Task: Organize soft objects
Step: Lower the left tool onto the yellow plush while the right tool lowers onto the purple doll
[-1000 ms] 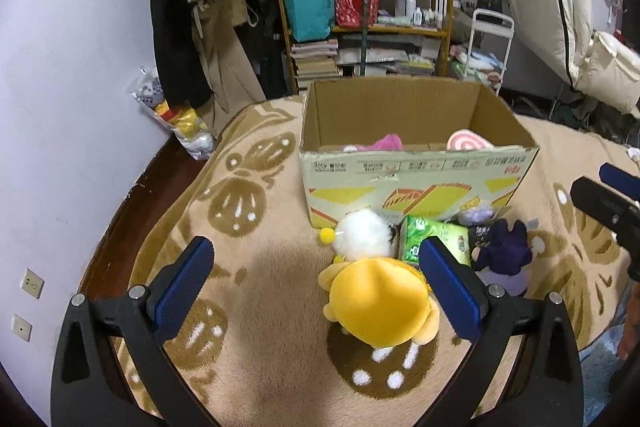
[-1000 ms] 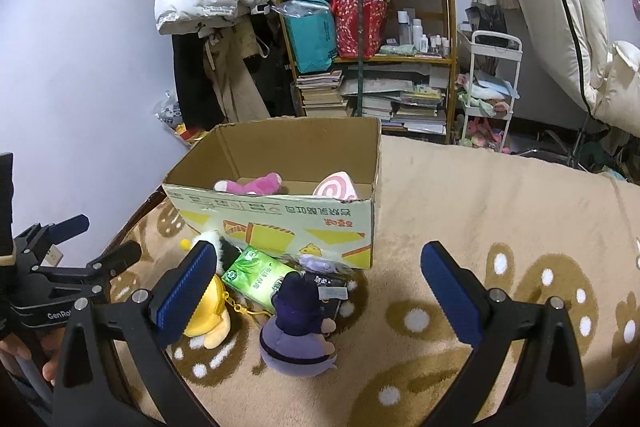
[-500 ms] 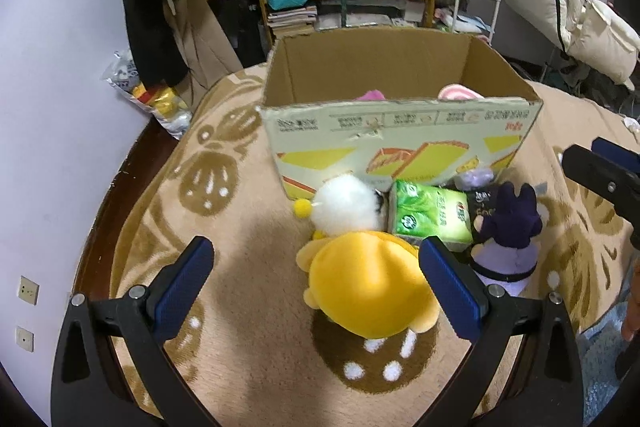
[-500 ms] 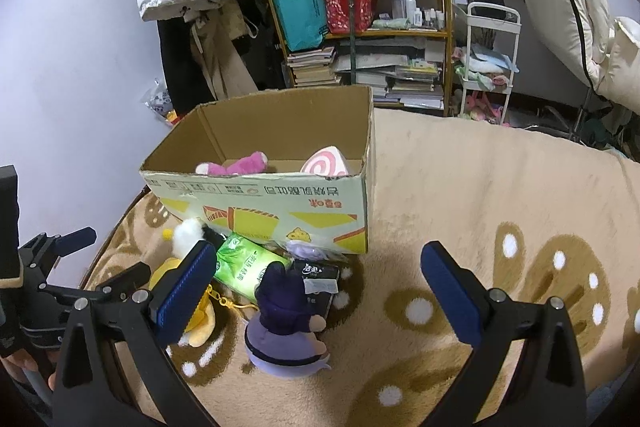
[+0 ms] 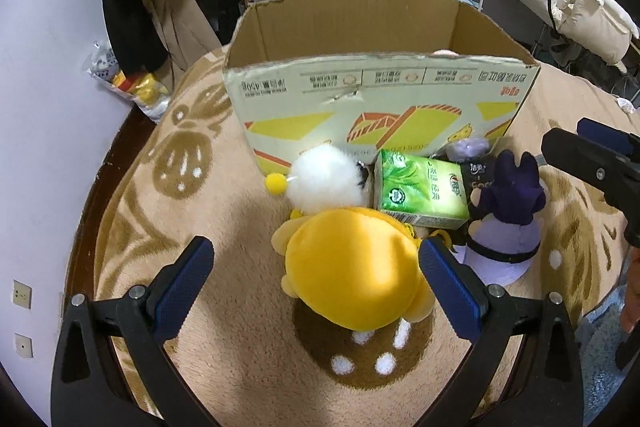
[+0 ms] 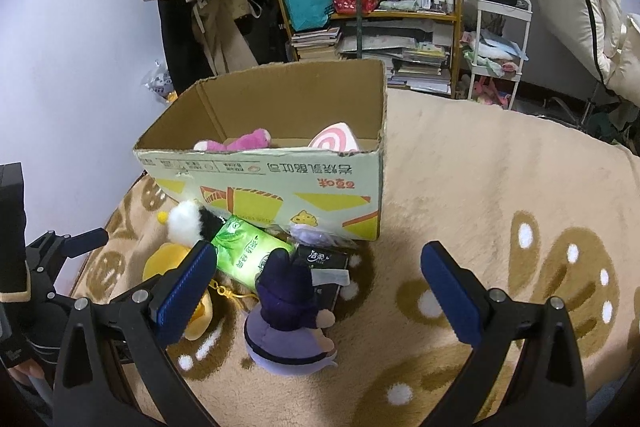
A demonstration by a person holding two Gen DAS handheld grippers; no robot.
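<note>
Left wrist view, tool: the left gripper (image 5: 316,281) is spread wide and holds nothing; its right pad sits just beside the yellow plush (image 5: 354,269), its left pad well clear.
Left wrist view, change: over the last second this gripper has come lower and closer, so the yellow plush and the cardboard box (image 5: 380,95) now fill more of the frame; the jaw width looks the same.
Left wrist view, neighbours: a white pom-pom plush (image 5: 324,181) touches the box front, a green tissue pack (image 5: 420,189) lies beside it, and a purple plush (image 5: 506,217) stands to the right.
Right wrist view, tool: the right gripper (image 6: 314,291) is also wide and empty, above the beige patterned rug (image 6: 500,187), with the purple plush (image 6: 290,311) between its pads but nearer the left one.
Right wrist view, change: it too has closed in on the pile since a second ago.
Right wrist view, box: a pink plush (image 6: 236,143) and a pink swirl cushion (image 6: 334,143) already lie inside.
Meaning: likely an approach to grasp; the yellow plush looks the left's target, needing a slight shift to centre it.
</note>
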